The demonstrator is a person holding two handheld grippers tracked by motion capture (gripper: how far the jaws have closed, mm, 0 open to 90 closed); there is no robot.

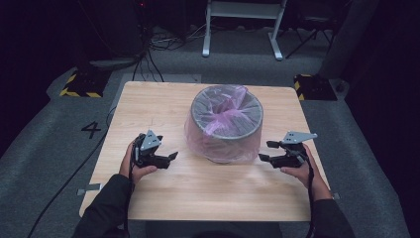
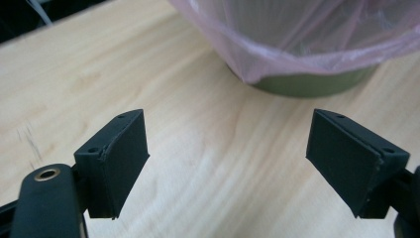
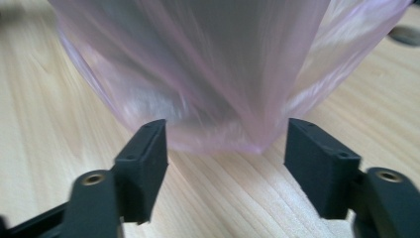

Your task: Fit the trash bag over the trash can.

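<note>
Bin (image 1: 225, 124) in the middle of the table (image 1: 148, 99), round and stiff-walled, with a thin pink bag (image 1: 228, 115) lining it and folded down over the outside almost to the base. The bag looks the trickier of the two: filmy, slippery, easy to tear or to drag off the rim if pulled hard, so a pinch on a loose fold near the hem would likely serve best, with little squeeze. The bin itself seems light and would probably slide if tugged from one side alone. The left hand-held gripper (image 1: 168, 157) sits to the bin's left, jaws apart, nothing between them. The right hand-held gripper (image 1: 266, 150) is just beside the bag's lower edge (image 3: 213, 144), jaws likewise apart and not pressing the film.
</note>
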